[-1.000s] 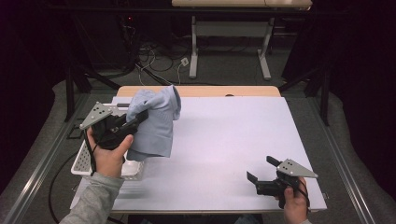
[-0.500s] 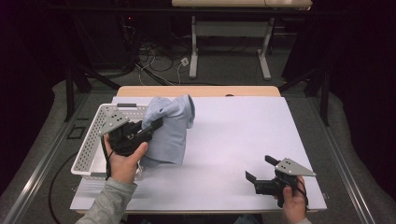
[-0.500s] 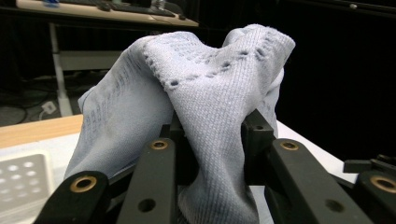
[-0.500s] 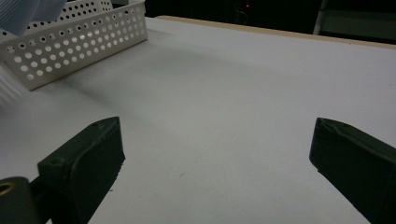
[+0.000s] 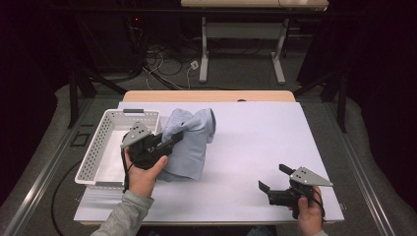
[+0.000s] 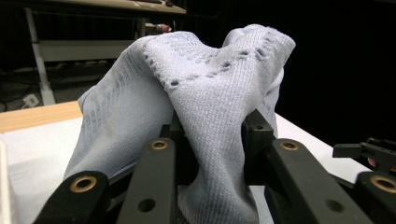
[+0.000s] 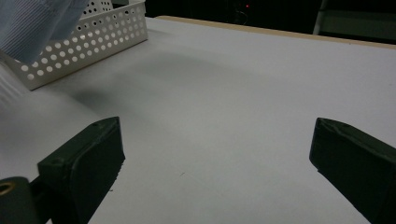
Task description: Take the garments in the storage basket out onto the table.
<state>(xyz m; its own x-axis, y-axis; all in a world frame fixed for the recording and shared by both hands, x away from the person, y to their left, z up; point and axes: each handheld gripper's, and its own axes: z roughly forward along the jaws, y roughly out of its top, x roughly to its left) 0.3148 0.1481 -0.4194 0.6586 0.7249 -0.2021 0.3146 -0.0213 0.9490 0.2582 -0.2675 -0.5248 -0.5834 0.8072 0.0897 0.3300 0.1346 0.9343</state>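
The table [image 5: 255, 147] is covered with a white sheet, and a white perforated basket [image 5: 98, 147] is parked at its left edge. Just right of the basket, a pale blue knit cloth [image 5: 192, 142] is held up off the surface, its lower end draped down onto the sheet.

The cloth is pinched in the left gripper [image 5: 172, 139], whose jaws are clamped hard on a bunched fold near the top, which can be seen close up in the left gripper view [image 6: 210, 140]. The right gripper [image 5: 275, 179] is parked low near the front right of the table, jaws spread wide with nothing between them.

Handling-wise, the cloth looks like soft, light, floppy stuff: no stiffness to be counted on, nothing fragile, and the ribbed knit probably won't slip much. A second hold would likely be best taken at a free corner or hem, so it can be spread rather than bunched further.
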